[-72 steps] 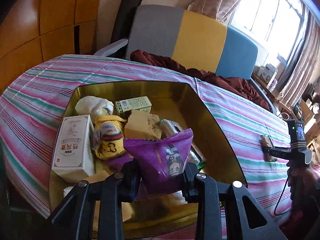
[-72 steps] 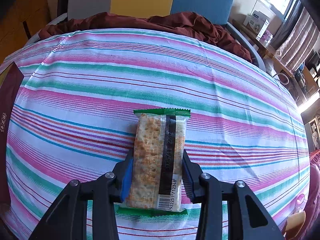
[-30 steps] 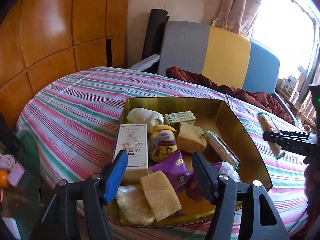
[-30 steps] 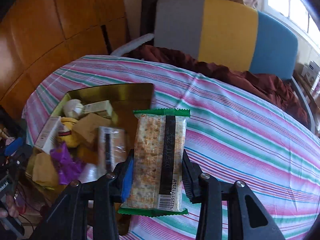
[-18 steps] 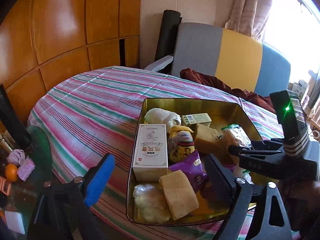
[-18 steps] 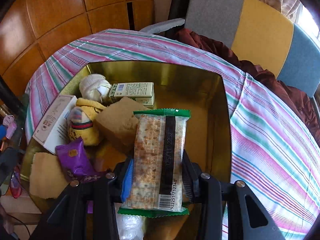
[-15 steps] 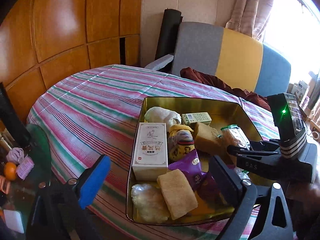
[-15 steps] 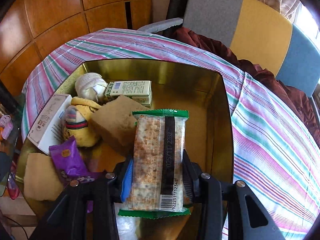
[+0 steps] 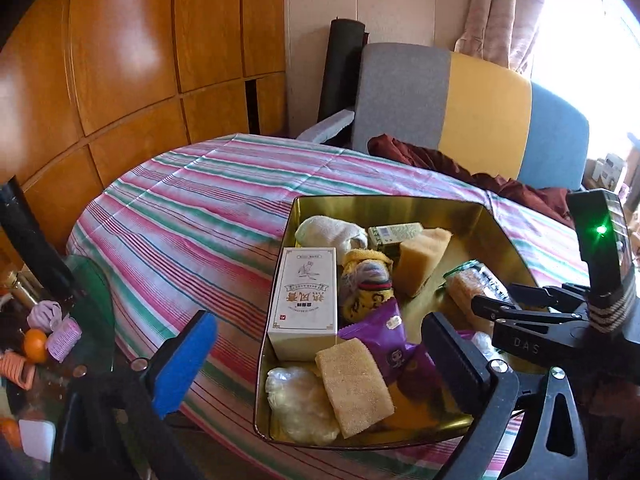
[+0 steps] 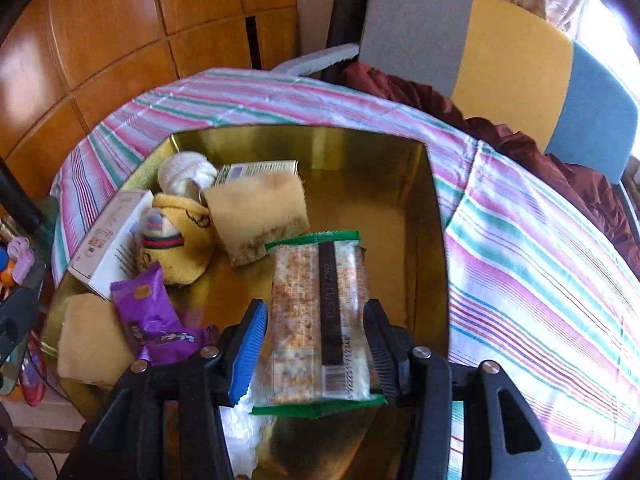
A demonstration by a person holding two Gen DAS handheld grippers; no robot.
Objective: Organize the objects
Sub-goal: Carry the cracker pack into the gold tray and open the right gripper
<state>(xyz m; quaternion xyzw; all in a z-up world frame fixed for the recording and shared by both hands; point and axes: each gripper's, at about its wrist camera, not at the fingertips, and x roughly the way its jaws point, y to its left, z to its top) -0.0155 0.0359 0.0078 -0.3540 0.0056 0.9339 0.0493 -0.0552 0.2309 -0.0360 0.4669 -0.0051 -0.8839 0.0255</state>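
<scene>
Right tongs (image 10: 314, 346) are over the gold metal tin (image 10: 436, 216) on the striped-cloth surface (image 10: 540, 264); their jaws are opening, with the clear green-edged cracker packet (image 10: 318, 316) between them, a gap showing on either side of it. Left tongs (image 9: 320, 354) stand spread to their widest at the tin's near edge, gripping nothing. Inside the tin lie a white carton (image 9: 303, 300), a yellow knitted pouch (image 9: 366, 284), a purple snack packet (image 9: 390, 340) and tan sponge blocks (image 9: 354, 386).
</scene>
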